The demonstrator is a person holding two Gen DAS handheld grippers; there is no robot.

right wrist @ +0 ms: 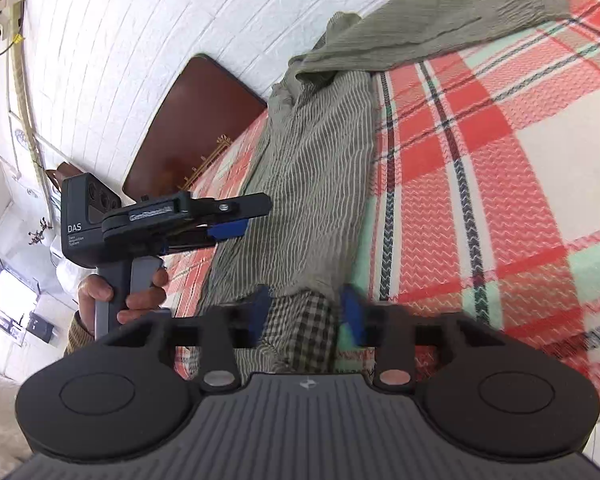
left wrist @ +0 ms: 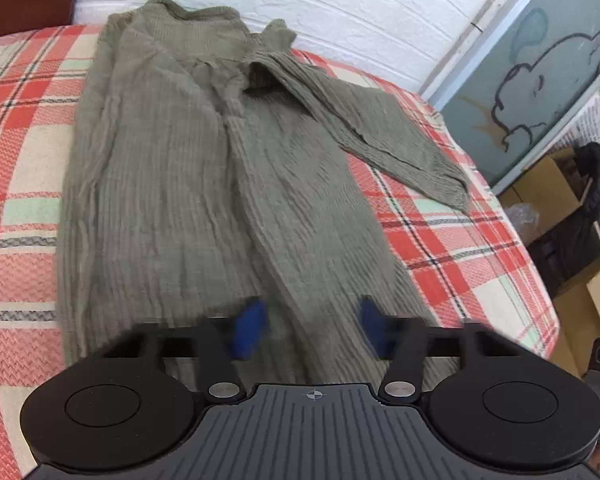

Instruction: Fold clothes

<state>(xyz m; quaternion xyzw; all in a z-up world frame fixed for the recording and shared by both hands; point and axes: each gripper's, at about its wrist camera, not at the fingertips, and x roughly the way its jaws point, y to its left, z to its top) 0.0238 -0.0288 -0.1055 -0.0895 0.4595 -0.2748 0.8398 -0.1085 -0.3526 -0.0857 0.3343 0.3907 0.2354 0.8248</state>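
An olive ribbed sweater [left wrist: 188, 200] lies lengthwise on a red plaid blanket [left wrist: 440, 240], collar at the far end, one sleeve [left wrist: 380, 132] stretched out to the right. My left gripper [left wrist: 312, 328] hovers over the sweater's near part, its blue fingertips apart and the fabric flat beneath them. From the right wrist, that left gripper [right wrist: 236, 228] sits at the sweater's [right wrist: 316, 184] left edge, held by a hand [right wrist: 140, 300]. My right gripper [right wrist: 306, 314] has the near hem bunched between its blue fingers, with a checked layer [right wrist: 300, 320] showing there.
A white brick-pattern wall [left wrist: 340, 0] runs behind the bed, with a dark brown headboard [right wrist: 196, 120] against it. Right of the bed are a panel with a rabbit drawing [left wrist: 540, 80] and cardboard boxes [left wrist: 548, 184]. The blanket [right wrist: 500, 160] spreads bare to the right of the sweater.
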